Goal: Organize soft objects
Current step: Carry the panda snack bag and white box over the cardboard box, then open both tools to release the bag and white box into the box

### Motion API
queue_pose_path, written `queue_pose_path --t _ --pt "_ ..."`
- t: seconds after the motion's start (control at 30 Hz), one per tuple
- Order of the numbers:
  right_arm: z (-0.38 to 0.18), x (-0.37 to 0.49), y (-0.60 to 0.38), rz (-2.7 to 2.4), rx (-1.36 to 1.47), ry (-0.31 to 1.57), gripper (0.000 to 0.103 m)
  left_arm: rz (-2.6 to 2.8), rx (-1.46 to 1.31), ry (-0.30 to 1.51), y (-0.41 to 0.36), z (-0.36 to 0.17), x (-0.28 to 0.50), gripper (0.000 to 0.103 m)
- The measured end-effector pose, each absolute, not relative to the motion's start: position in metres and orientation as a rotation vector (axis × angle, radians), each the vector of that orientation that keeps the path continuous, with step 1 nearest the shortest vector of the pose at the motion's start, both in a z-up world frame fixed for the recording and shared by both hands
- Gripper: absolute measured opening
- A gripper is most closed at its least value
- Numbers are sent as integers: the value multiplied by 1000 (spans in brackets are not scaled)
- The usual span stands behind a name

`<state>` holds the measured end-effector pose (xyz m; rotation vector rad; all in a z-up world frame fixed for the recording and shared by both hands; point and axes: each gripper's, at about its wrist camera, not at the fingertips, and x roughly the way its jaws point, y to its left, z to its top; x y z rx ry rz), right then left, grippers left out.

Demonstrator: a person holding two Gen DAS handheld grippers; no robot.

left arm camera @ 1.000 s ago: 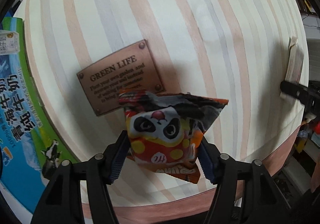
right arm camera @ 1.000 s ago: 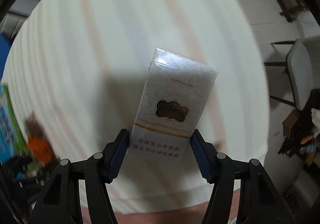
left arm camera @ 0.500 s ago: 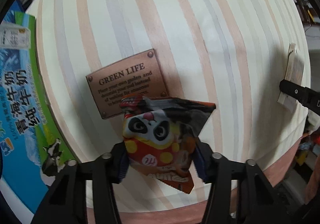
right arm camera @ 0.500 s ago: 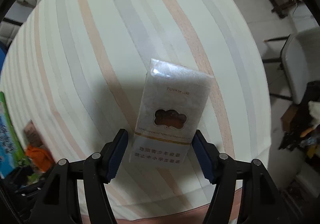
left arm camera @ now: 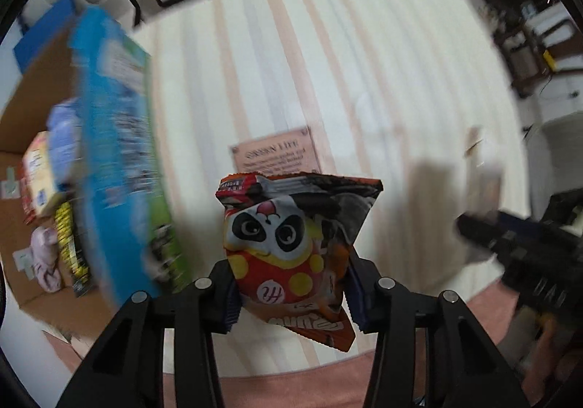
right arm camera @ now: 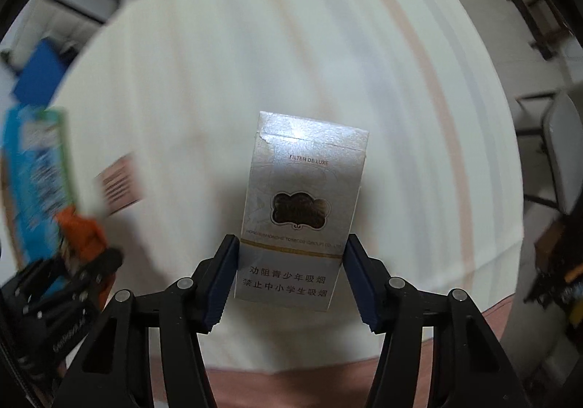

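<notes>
A red-and-orange snack bag (left arm camera: 288, 251) with a panda face hangs above the striped table (left arm camera: 364, 61). My left gripper (left arm camera: 291, 289) holds it: both pads press its lower sides and the jaws are closing further, crumpling it. A silver-white cigarette pack (right arm camera: 306, 189) stands upright between the pads of my right gripper (right arm camera: 290, 280), also clear of the table, and those jaws are closing on its lower half. From the right wrist view, the left gripper (right arm camera: 73, 273) and its orange bag (right arm camera: 80, 233) show blurred at lower left.
A tall blue-green milk carton case (left arm camera: 116, 160) stands at the table's left edge. Beyond it is an open cardboard box (left arm camera: 22, 109) with several packets inside. A brown "GREEN LIFE" plaque (left arm camera: 277, 152) lies on the cloth. A chair (right arm camera: 561, 152) stands off to the right.
Both grippers have risen off the table with their loads, so the table looks smaller. The left jaws have squeezed in on the bag. The cardboard box has come into view.
</notes>
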<state>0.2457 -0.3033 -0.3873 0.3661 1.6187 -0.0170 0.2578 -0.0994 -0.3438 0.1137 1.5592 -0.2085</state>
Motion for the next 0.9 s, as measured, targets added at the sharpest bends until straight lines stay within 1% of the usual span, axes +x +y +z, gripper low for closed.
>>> queue_pose_path --t 0.2,0.3,0.4,0.47,0.57,0.6,0.77,0.9 --pt "-297 243 -223 185 341 1492 60 -187 -11 1440 -40 -263 241 43" --pt "-263 238 -180 268 322 1452 60 -162 -56 1422 3 -242 243 43" --pt "-234 247 -129 337 277 1437 60 -117 -82 1429 48 -238 247 43" --pt "-230 250 -99 364 255 1441 60 -84 -99 1448 81 -246 254 43" --pt "-238 261 -49 385 213 1464 60 -51 -143 1488 111 -255 268 43" --pt "-241 268 -41 387 207 1477 60 -45 -170 1514 125 -266 273 43" --pt "-279 275 4 363 149 1547 60 -52 -215 1636 148 -309 288 43" --pt "-301 278 15 325 101 1584 60 -80 -237 1692 152 -332 300 43"
